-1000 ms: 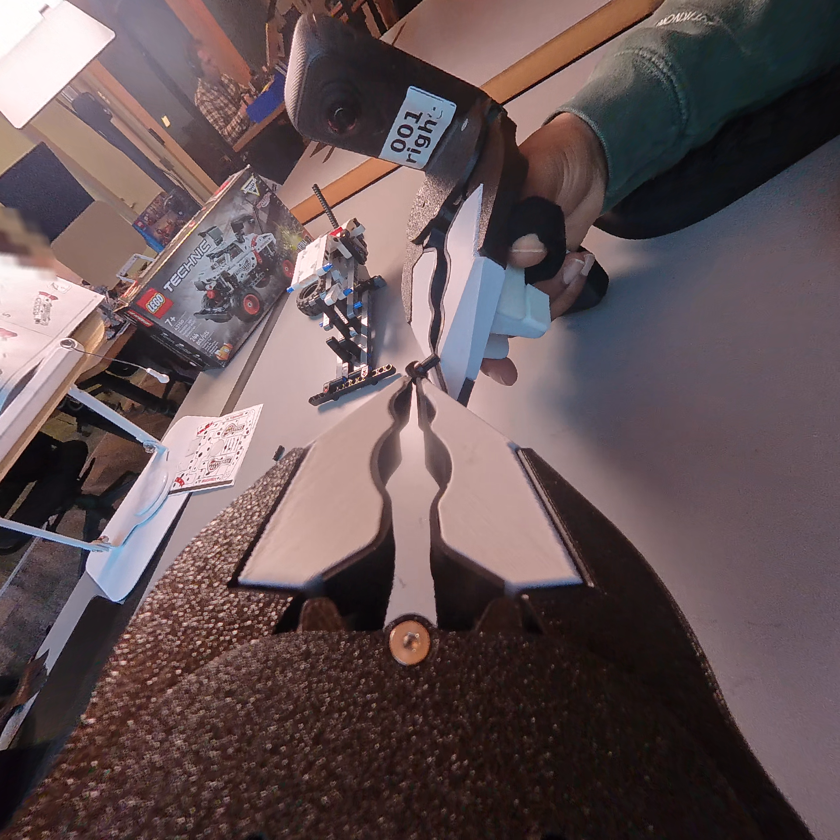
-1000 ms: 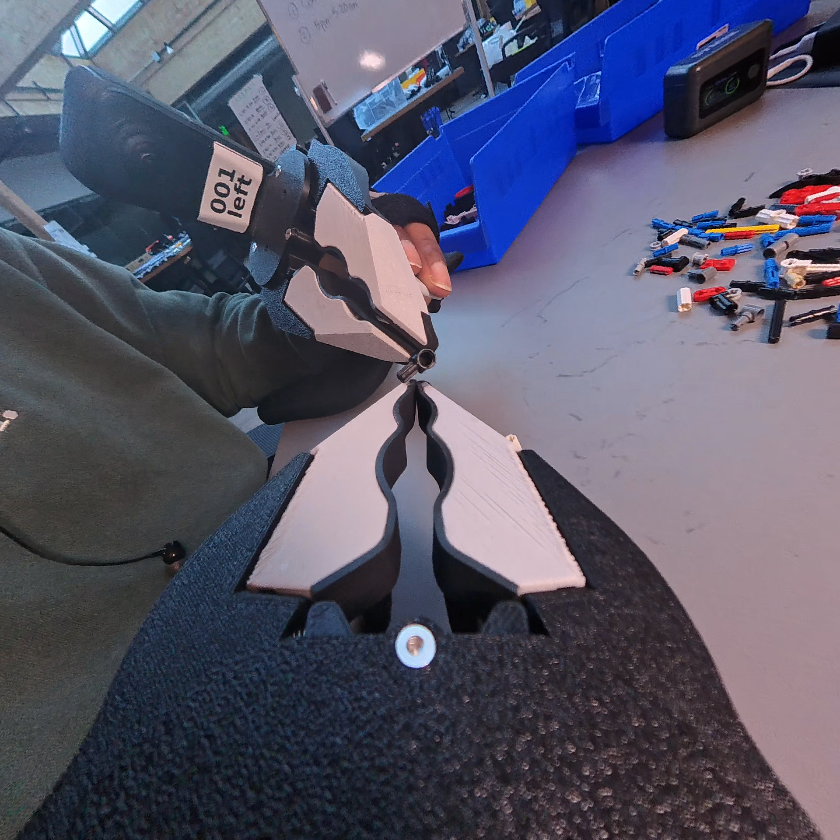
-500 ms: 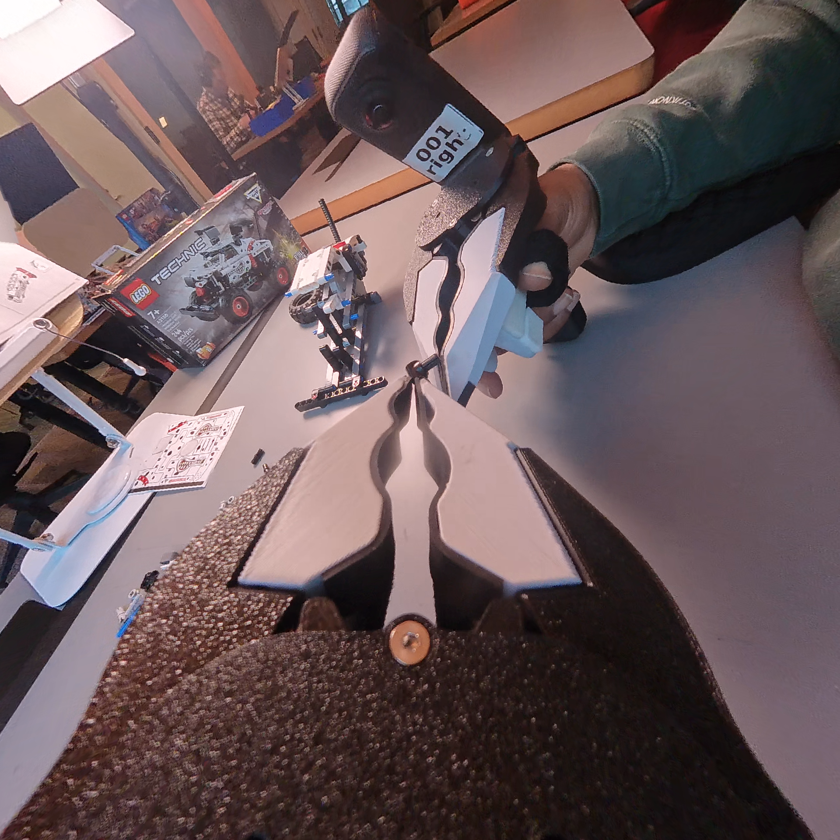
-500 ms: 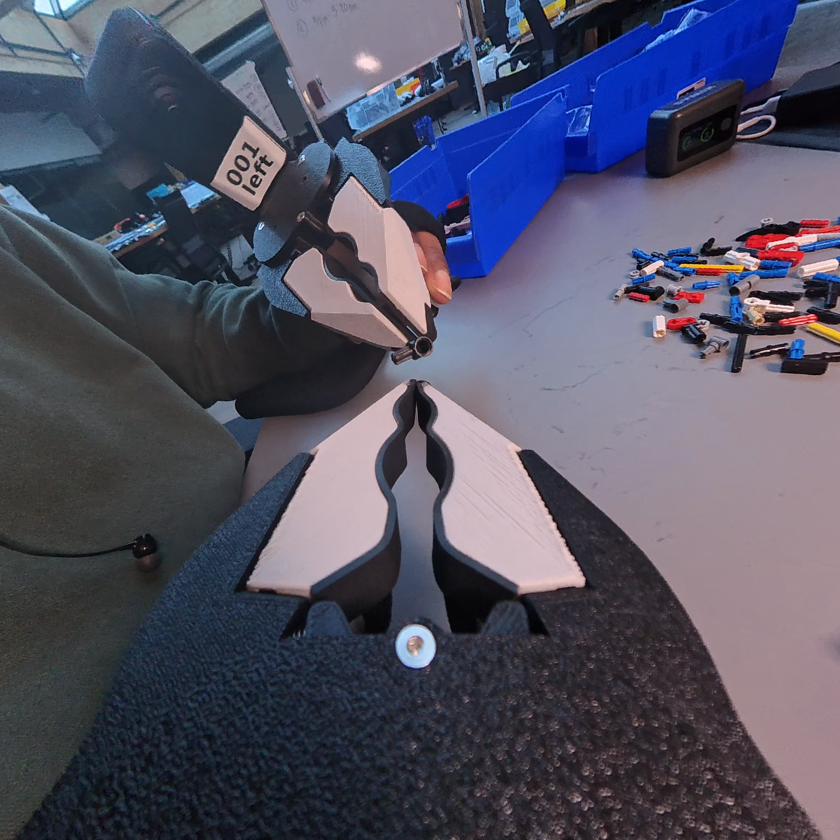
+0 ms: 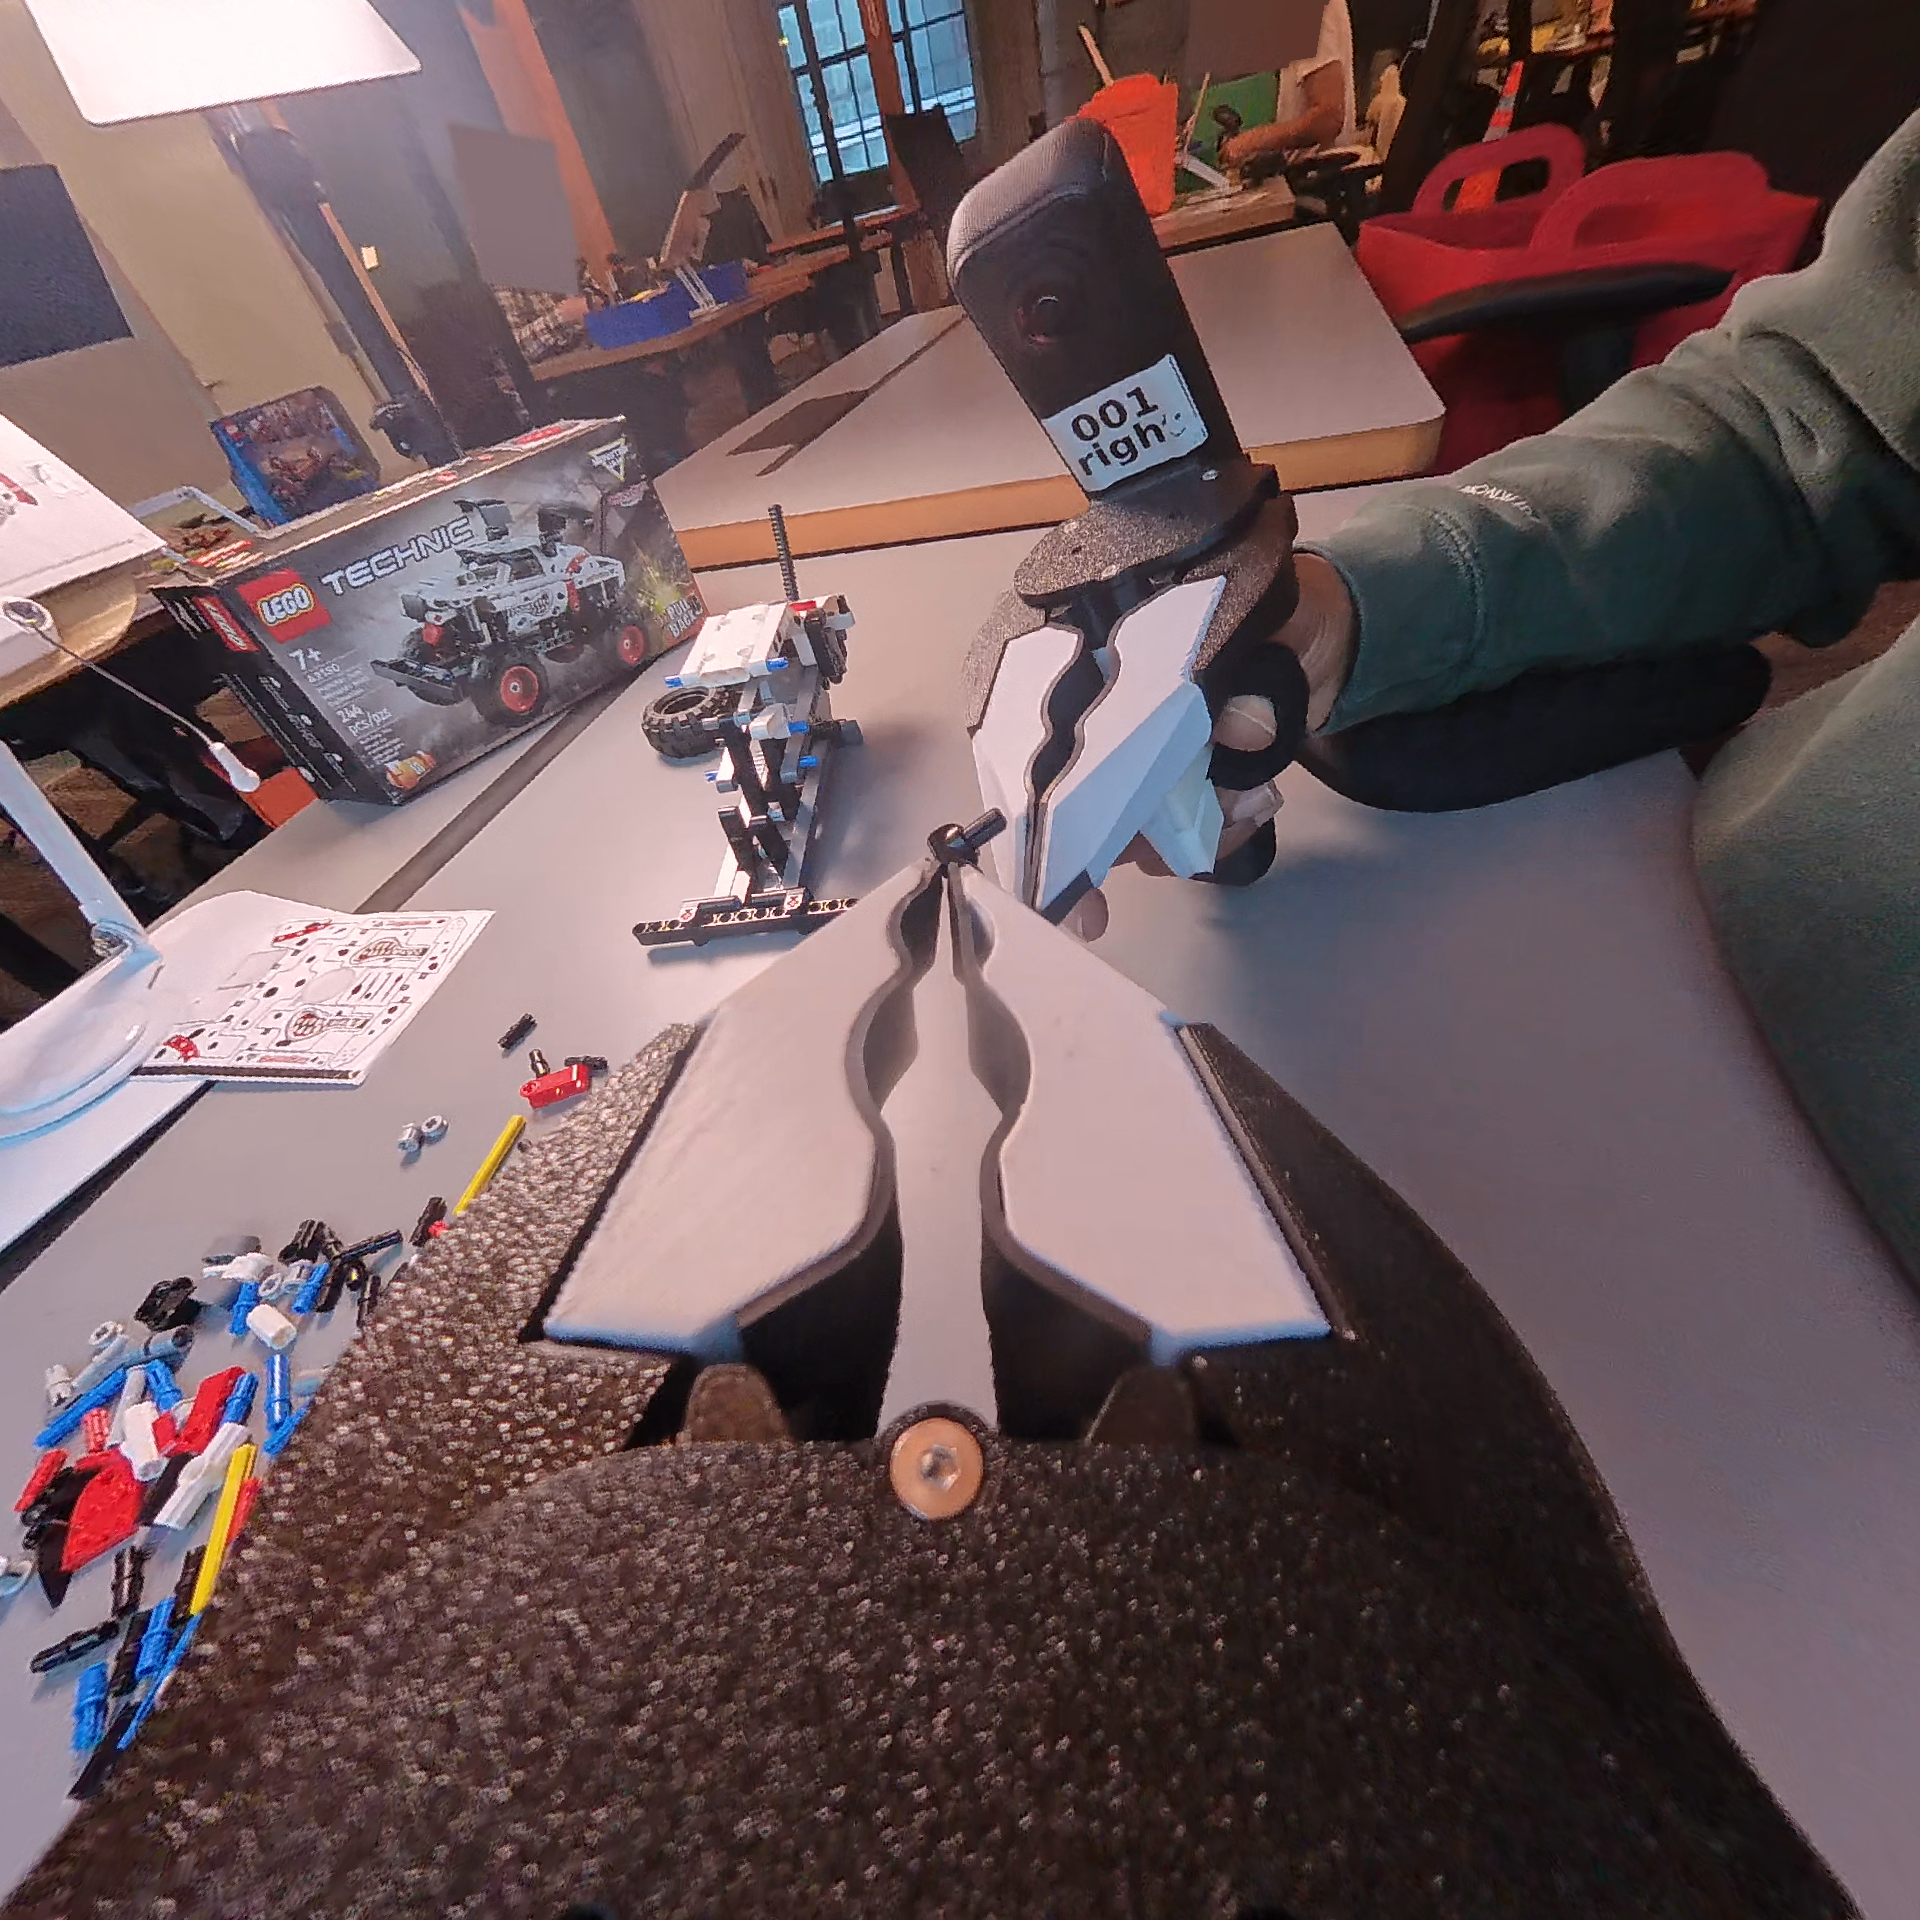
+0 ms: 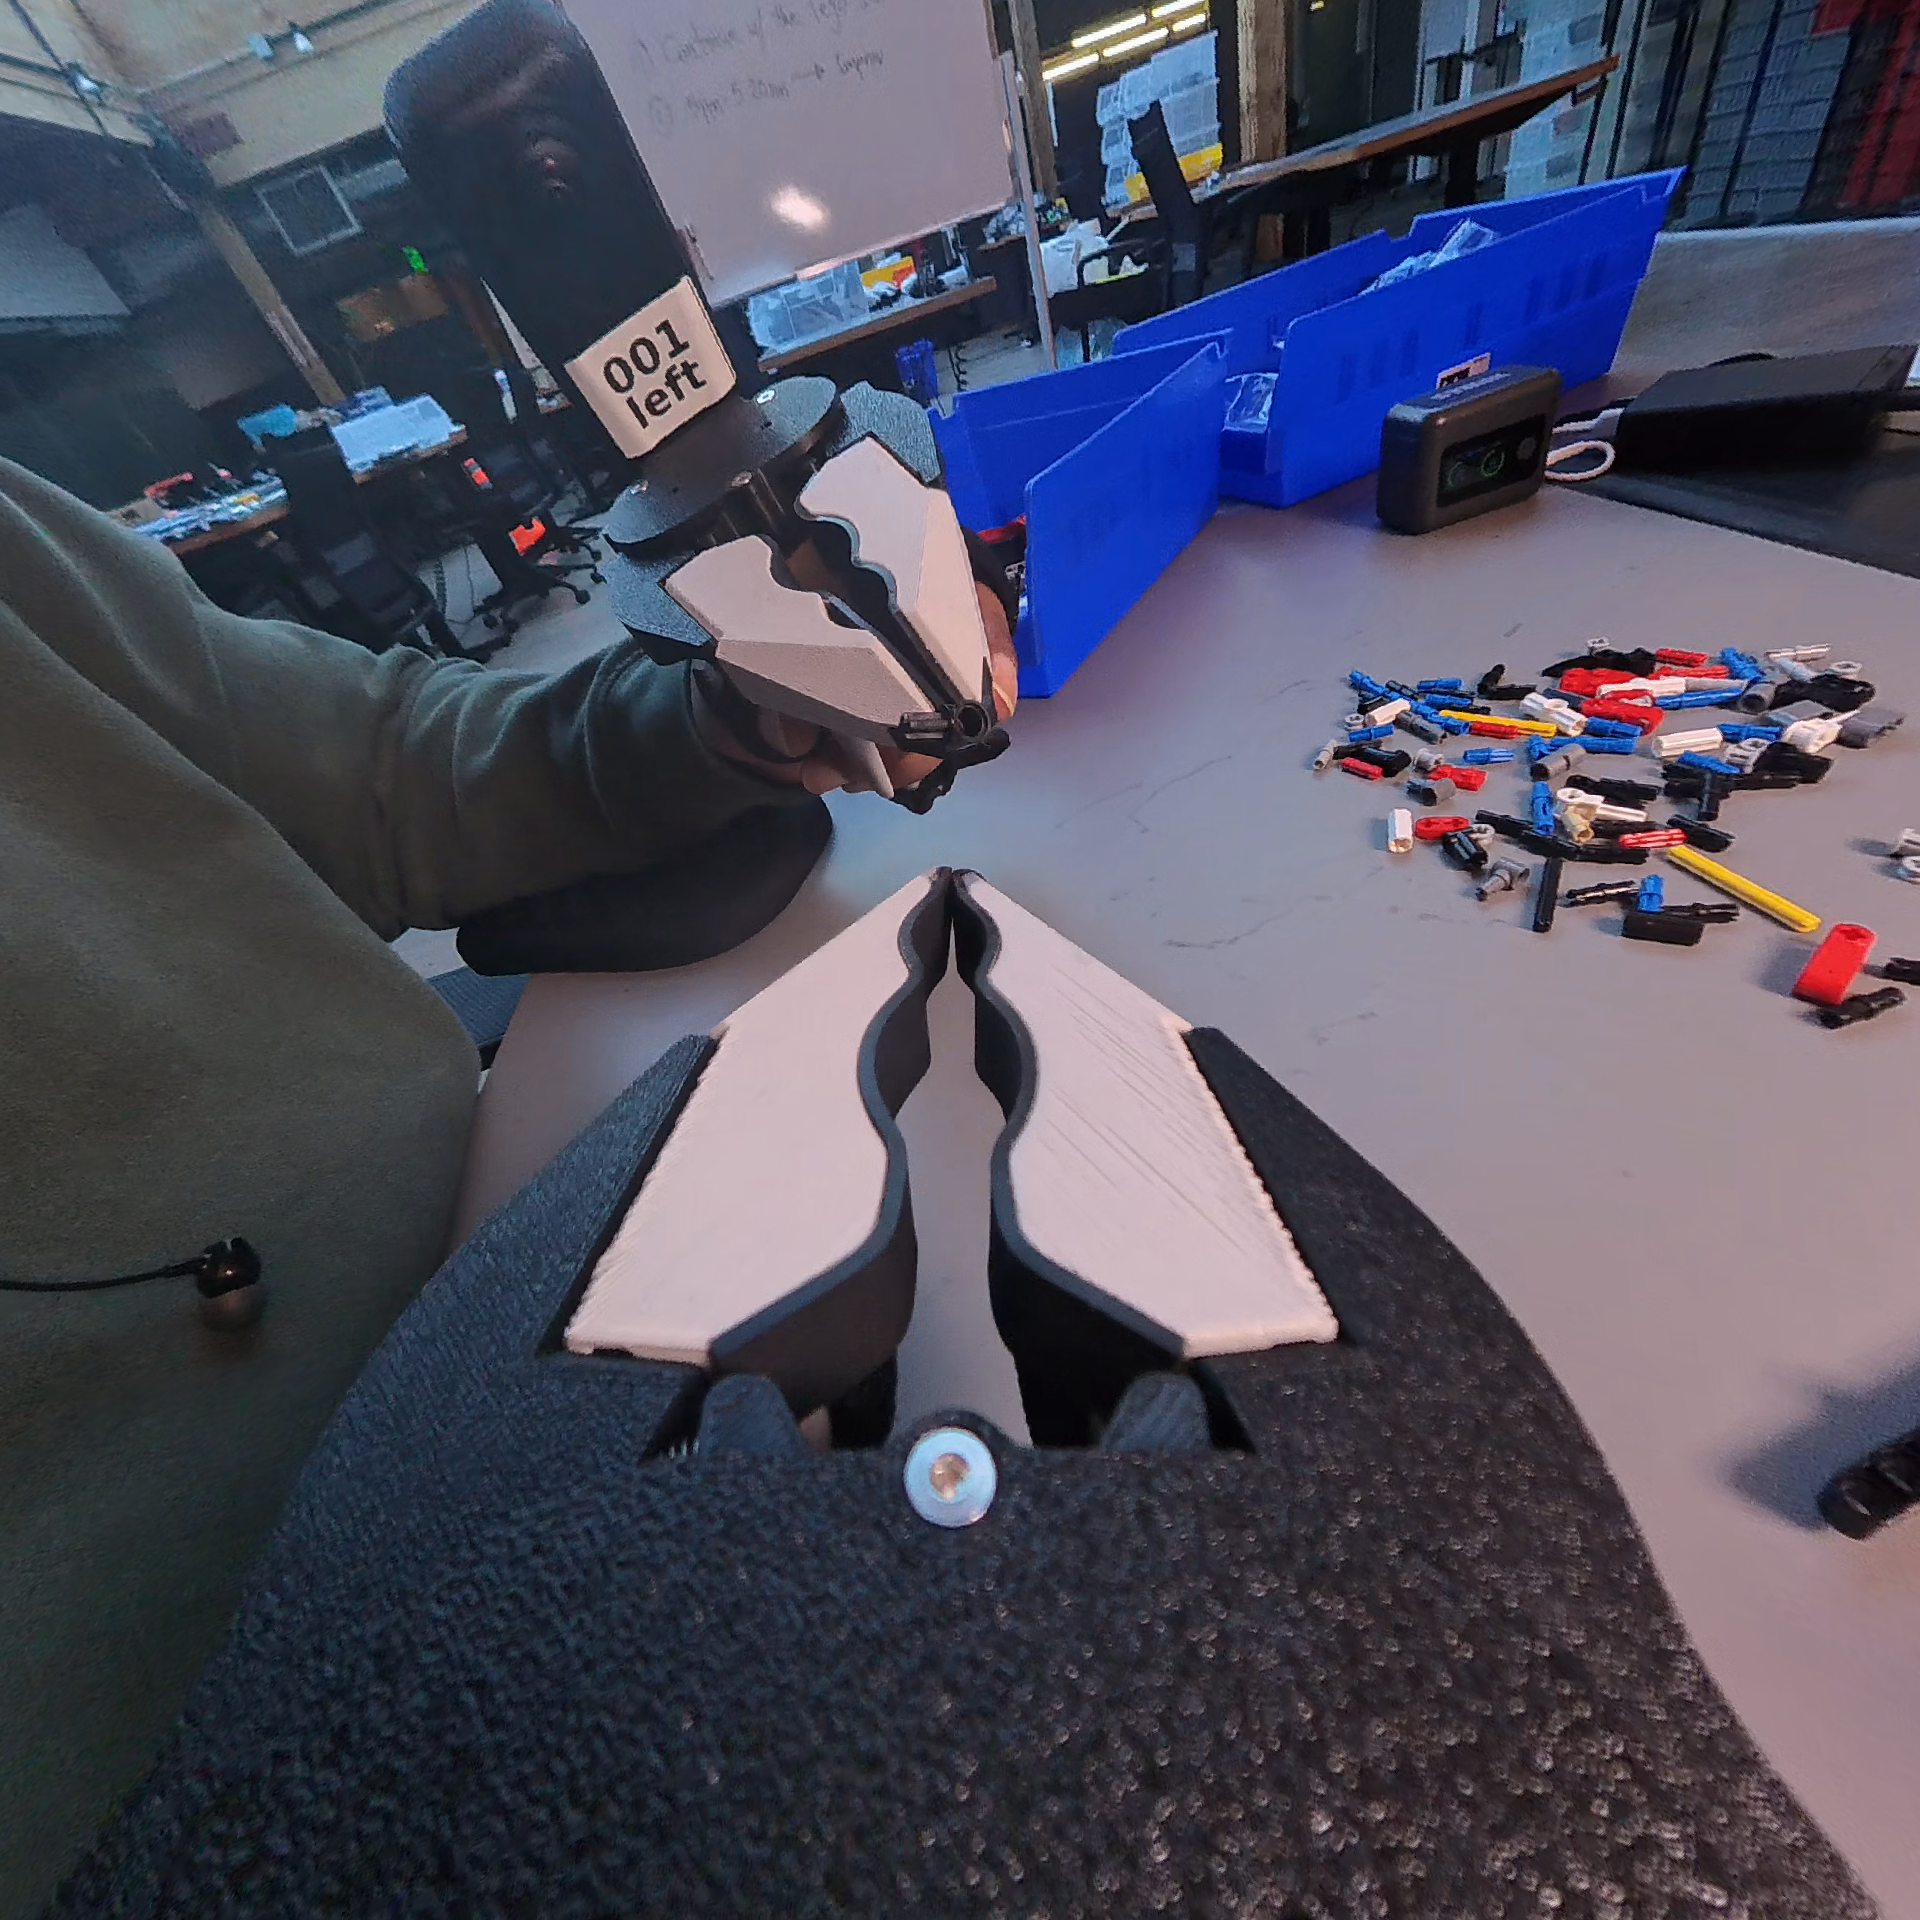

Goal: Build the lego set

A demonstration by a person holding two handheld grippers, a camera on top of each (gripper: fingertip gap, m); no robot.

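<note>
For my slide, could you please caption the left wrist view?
Left tongs pinch a small black Lego connector above the grey table, shut right tongs close beside it.

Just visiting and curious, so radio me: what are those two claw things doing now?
Left gripper shut on small black lego connector piece, held above grey table. Right gripper shut, empty. Half-built black-and-white lego chassis untouched. Nothing between them.
</note>
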